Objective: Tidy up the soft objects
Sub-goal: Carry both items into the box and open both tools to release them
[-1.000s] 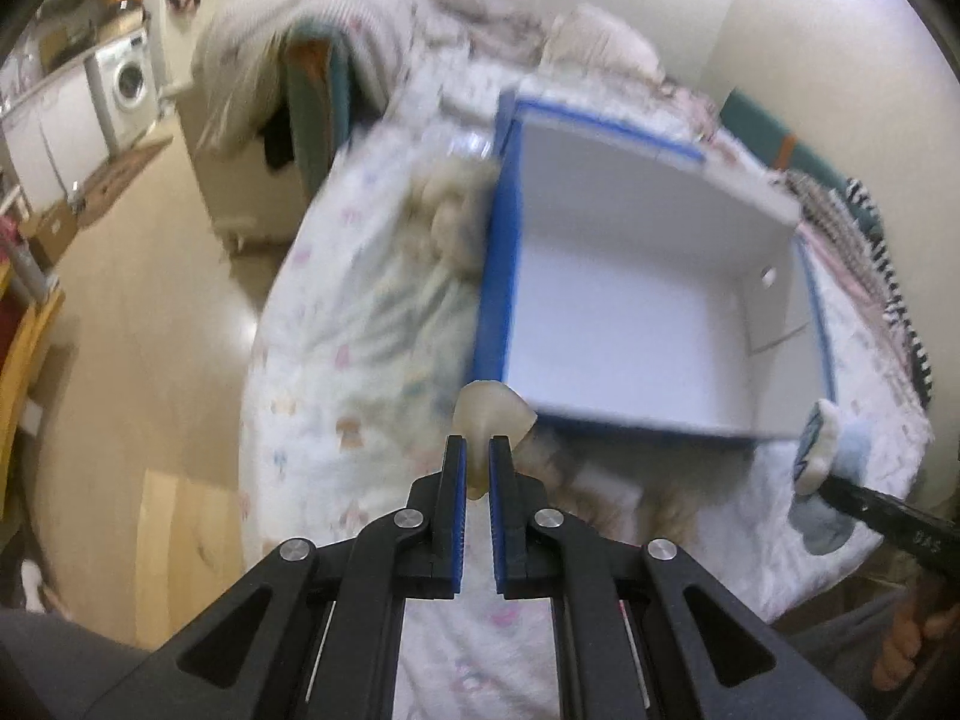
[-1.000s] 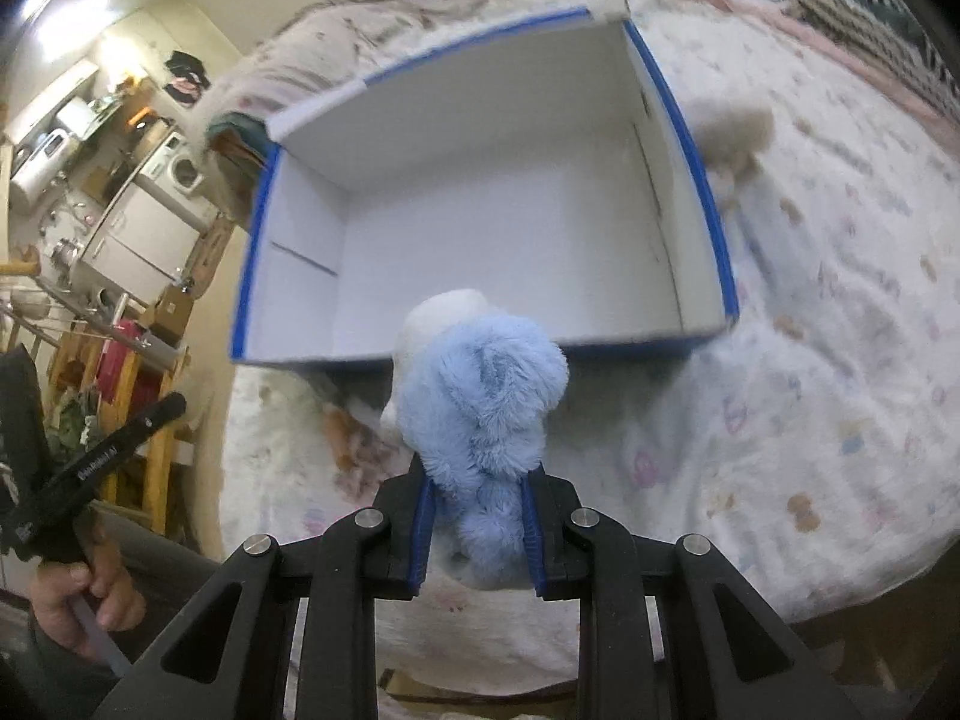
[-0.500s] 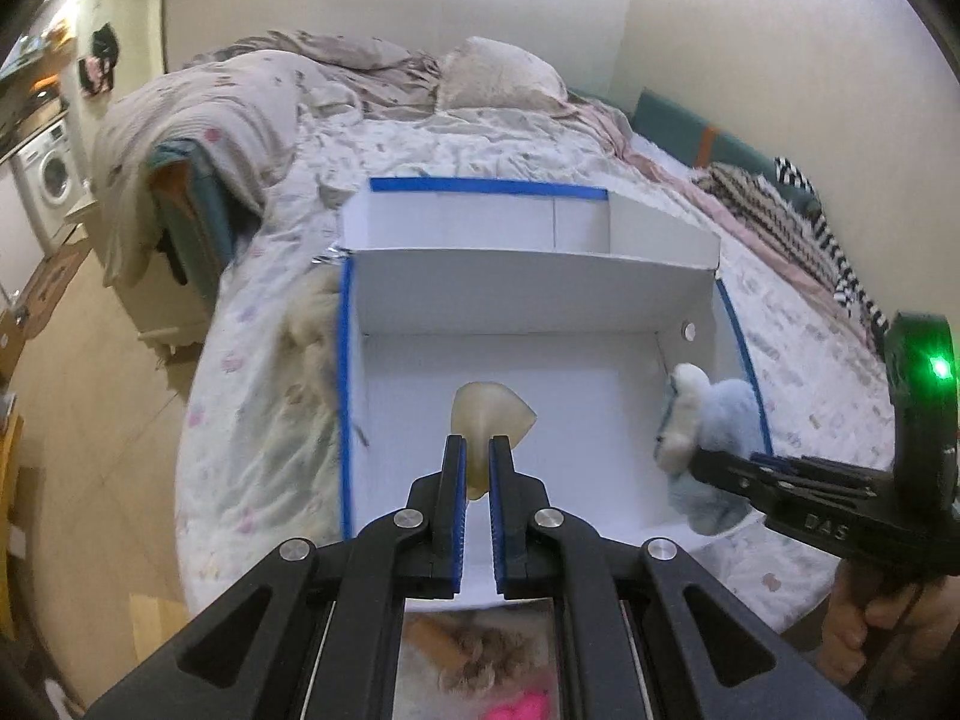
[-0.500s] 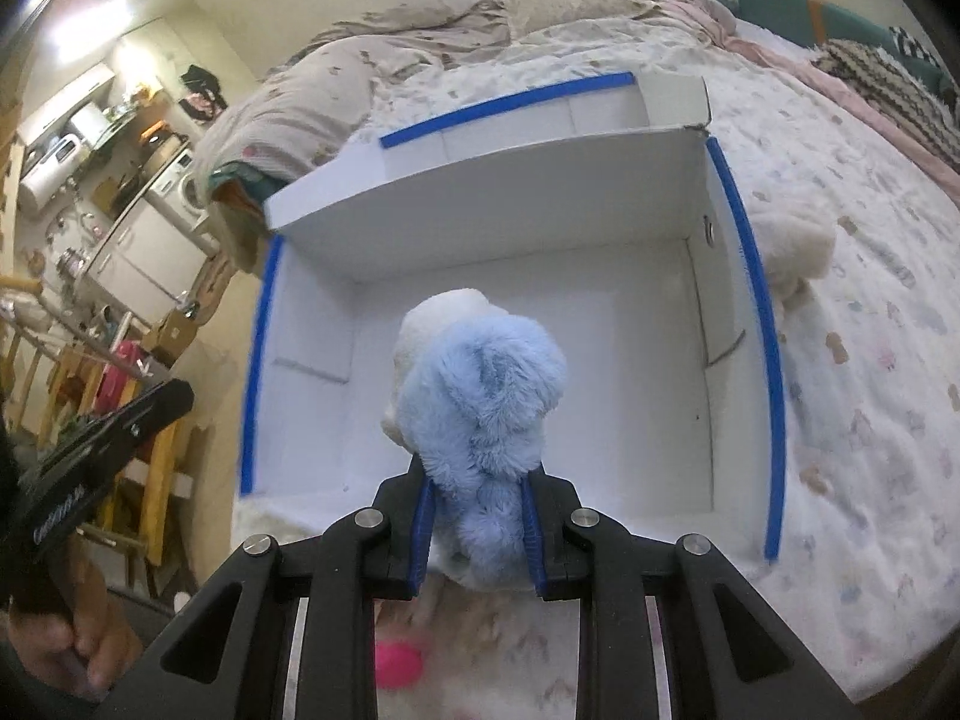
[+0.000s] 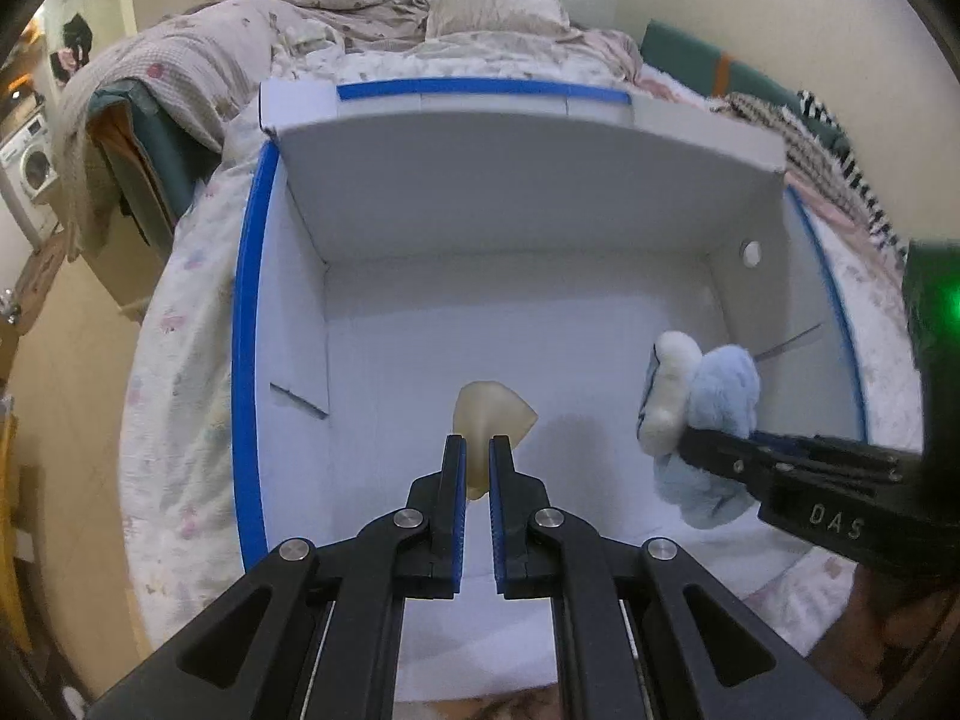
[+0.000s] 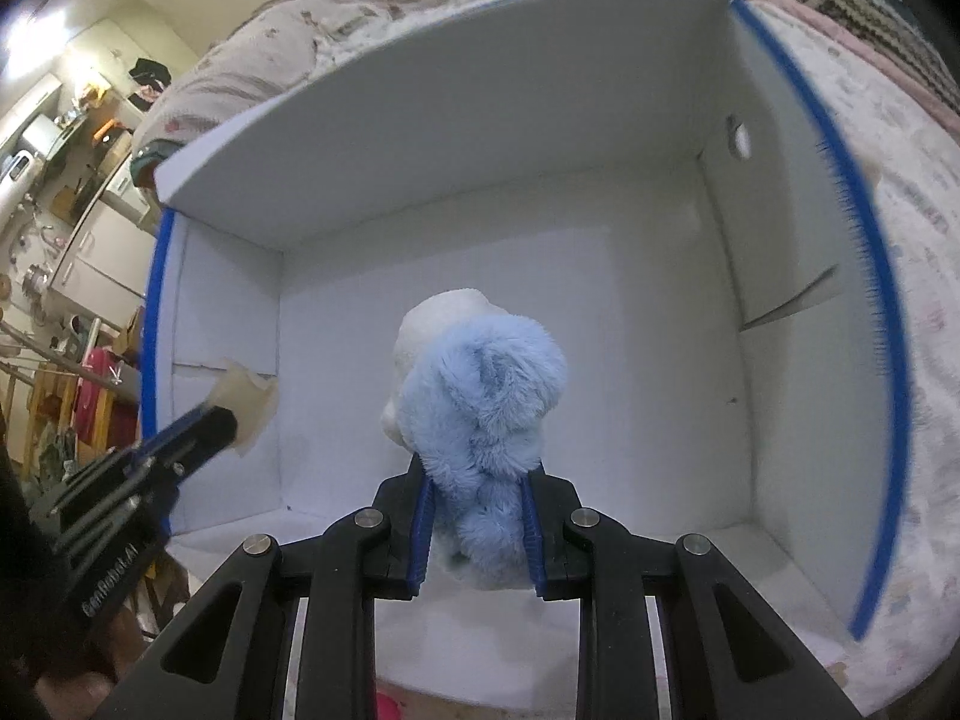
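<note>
1. Left wrist view: left gripper [image 5: 477, 450] clamped on a cream, translucent soft piece [image 5: 492, 414], held above the floor of an open white box [image 5: 540, 192] with blue-edged rims.
2. Same view, right side: right gripper [image 5: 708, 450] reaching in over the box, closed on a blue-and-white plush toy [image 5: 702, 408]; green light glowing on its housing at the frame edge.
3. Right wrist view: right gripper [image 6: 477, 501] pinching the plush toy [image 6: 480, 396] at its lower end, blue fur bulging above both pads, white part facing away toward the far wall.
4. Same view, lower left: left gripper [image 6: 222, 414] entering past the left wall of the box [image 6: 780, 252], cream soft piece [image 6: 249, 399] protruding from its tips.
5. Both held items inside the outline of the box, well apart from each other, neither seen resting on the floor panel.
6. Surroundings: box set on a bed with a pale patterned cover [image 5: 186, 372]; rumpled quilt [image 5: 198, 54] and pillow [image 5: 492, 0] beyond; washing machine [image 5: 27, 165] at far left.
</note>
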The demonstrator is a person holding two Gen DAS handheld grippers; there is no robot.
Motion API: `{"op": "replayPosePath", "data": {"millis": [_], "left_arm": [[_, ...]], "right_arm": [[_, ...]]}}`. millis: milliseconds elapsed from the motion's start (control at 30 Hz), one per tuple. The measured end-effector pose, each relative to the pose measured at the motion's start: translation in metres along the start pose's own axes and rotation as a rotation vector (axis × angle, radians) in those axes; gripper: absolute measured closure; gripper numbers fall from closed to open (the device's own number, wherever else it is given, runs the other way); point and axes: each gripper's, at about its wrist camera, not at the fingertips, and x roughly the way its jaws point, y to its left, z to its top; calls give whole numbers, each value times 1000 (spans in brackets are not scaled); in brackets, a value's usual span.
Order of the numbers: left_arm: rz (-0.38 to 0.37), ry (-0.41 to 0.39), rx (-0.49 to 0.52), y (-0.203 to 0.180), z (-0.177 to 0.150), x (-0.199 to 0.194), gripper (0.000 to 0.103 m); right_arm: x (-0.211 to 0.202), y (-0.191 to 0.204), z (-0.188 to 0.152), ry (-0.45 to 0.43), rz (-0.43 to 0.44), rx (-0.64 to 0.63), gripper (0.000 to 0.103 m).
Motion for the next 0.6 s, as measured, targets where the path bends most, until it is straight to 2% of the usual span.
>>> {"op": "replayPosePath", "data": {"millis": [67,400,600], "left_arm": [[24,10,12,1,-3,7,96],[23,73,-1,7,-9,27,96],[26,81,3,3,-11,26,95]], "right_arm": [[9,3,2,20,-4,-6,76],[42,19,-5,134,-6,-33,75],[42,14,-11,134,-15,-29,72]]}}
